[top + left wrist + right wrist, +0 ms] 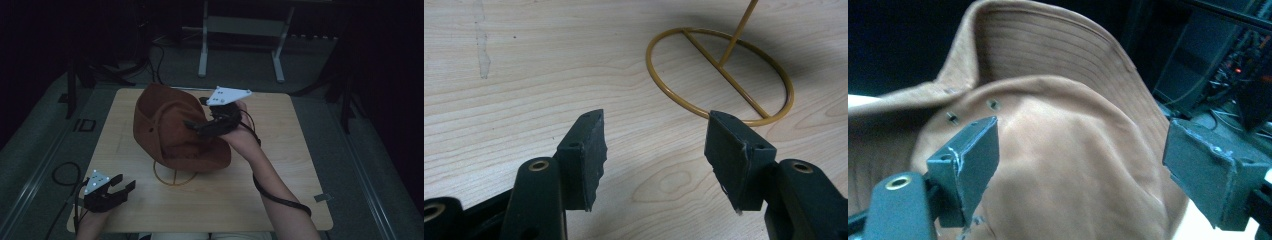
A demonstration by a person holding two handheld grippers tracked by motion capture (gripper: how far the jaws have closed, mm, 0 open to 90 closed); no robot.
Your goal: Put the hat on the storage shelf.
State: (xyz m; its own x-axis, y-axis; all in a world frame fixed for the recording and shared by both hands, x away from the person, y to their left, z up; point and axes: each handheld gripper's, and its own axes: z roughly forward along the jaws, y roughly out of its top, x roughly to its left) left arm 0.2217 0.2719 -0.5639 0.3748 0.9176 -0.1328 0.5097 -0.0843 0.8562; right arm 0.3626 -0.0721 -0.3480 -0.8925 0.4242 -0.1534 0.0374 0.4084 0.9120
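On the desk (280, 200), a brown hat (170, 125) is perched tilted on a thin yellow wire stand (724, 75). It is judged light and floppy, best pinched at the stitched brim. The right tool (197, 125) is spread wide, released, beside the crown; the left tool (122, 186) is held open, empty.

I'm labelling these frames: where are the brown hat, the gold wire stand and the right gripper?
brown hat (167, 125), high view, on its upturned brim.
gold wire stand (664, 90), left gripper view, on its ring base.
right gripper (1080, 155), right gripper view, midway between its open jaws.
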